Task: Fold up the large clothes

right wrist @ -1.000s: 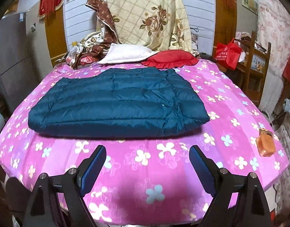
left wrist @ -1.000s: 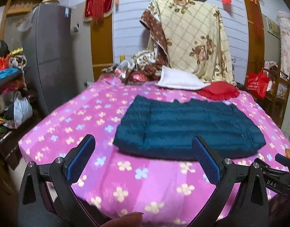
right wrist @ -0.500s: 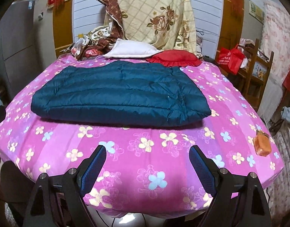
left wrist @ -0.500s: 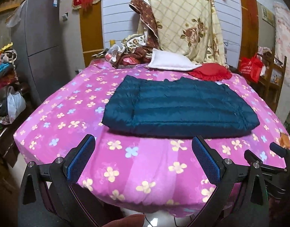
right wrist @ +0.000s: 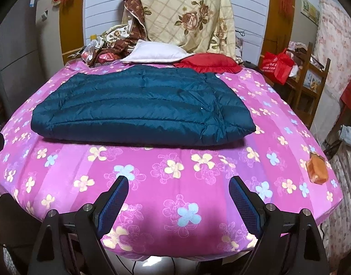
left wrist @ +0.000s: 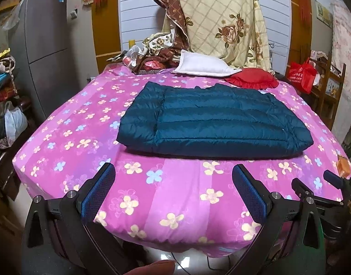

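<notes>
**A:** Where does the garment sit?

**B:** The dark teal quilted puffer jacket [left wrist: 212, 123] lies flat on the pink flower-print bed cover [left wrist: 175, 197], ahead of both tools and well beyond their tips. It looks folded into a broad rectangle, sleeves tucked in. The left gripper [left wrist: 173, 190] has its blue-padded jaws spread wide with nothing between them, only bed cover showing through the gap. The right gripper [right wrist: 177, 202] is equally wide and empty.

**A:** What could go wrong from here?

**B:** If another fold is meant, I'd judge the puffy fill is the trouble. The shell looks slick, so a pinch on the top layer alone could peel it off the layers beneath and undo the rectangle. A shallow bite at the near edge could also catch the bed cover and drag it along.

**A:** Anything else in the way?

**B:** Beyond the jacket's far edge lie a white pillow [left wrist: 205, 65] and a red frilled cushion [left wrist: 253, 78]; a fold thrown too far could land on them. A small orange packet [right wrist: 317, 167] sits off to the right gripper's right, clear of the jacket.
</notes>
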